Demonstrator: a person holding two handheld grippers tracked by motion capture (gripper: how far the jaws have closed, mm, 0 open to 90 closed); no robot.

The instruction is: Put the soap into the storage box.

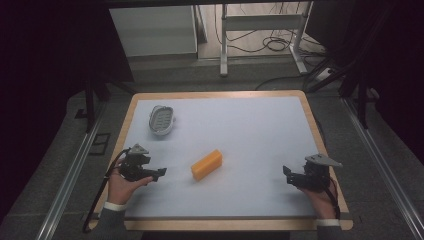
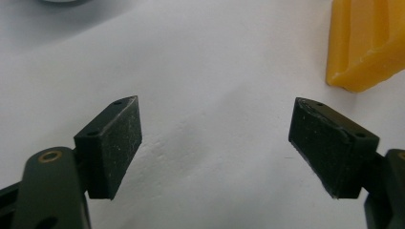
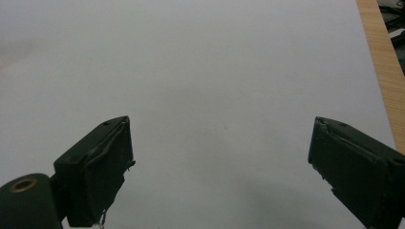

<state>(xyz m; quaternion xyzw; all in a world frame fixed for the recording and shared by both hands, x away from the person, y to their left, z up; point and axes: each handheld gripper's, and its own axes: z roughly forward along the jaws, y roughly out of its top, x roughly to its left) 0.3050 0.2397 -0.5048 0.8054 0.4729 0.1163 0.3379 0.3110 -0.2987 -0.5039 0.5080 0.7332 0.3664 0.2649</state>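
A yellow-orange block (image 1: 207, 164) lies flat on the white sheet of the counter (image 1: 250, 130), a little toward the person's side of the middle, with its long axis running on a diagonal from near-left to far-right. The left claw (image 1: 159, 173) is held low over the sheet just to the left of the block, near it but not touching, its tips pointed toward the block's near end. In the left gripper view its two black jaws stand spread wide apart with bare white sheet between them, and the block (image 2: 367, 43) sits beyond and to the right of the right-hand jaw, at the upper right corner of that view, outside the gap and clear of both pads. The right claw (image 1: 287, 174) is held on the far right of the counter, well apart from the block, its tips turned inward toward the middle of the sheet. In the right gripper view its jaws are likewise spread wide with plain white sheet between them, and a strip of the counter's wooden edge (image 3: 382, 62) runs down the right side. Each gripper sits in one of the person's hands, which come in from the near edge with light cuffs at the wrists. A small oval dish (image 1: 162, 119) with a ridged inside rests on the sheet at the far left, beyond the left claw and well apart from the block.
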